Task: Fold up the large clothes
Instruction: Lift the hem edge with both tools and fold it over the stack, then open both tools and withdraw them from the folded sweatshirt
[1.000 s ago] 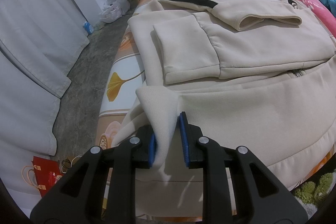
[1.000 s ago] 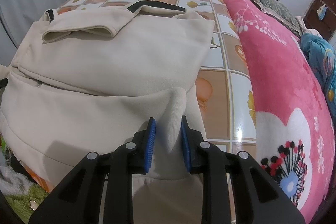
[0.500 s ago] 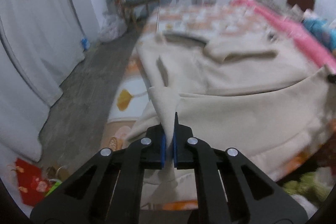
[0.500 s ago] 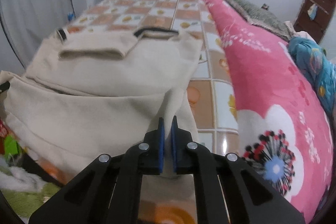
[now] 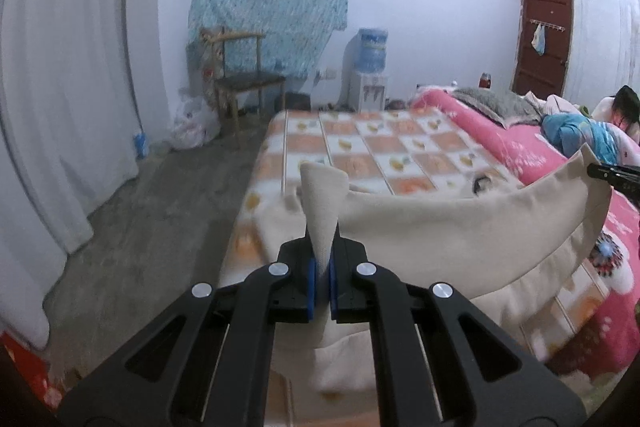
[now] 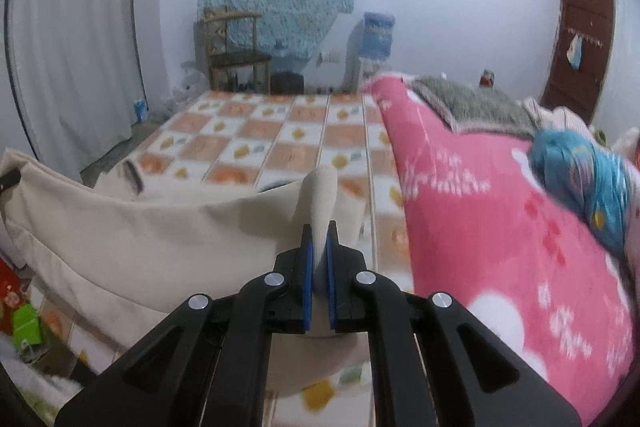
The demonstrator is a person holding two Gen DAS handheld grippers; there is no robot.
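A large cream hooded jacket lies on the bed, its near hem lifted into the air. My left gripper is shut on the hem's left corner, which sticks up between the blue pads. My right gripper is shut on the hem's right corner. In the right wrist view the jacket hangs stretched between the two grippers, and the left gripper's tip shows at the left edge. The rest of the jacket is mostly hidden behind the raised hem.
The bed has an orange and white checked sheet and a pink flowered blanket on its right side. A wooden chair and a water dispenser stand at the far wall. White curtains hang left.
Both grippers closed on the hem corners and rose, lifting the hem off the bed. The folded sleeves and jacket body dropped out of sight behind the raised cloth.
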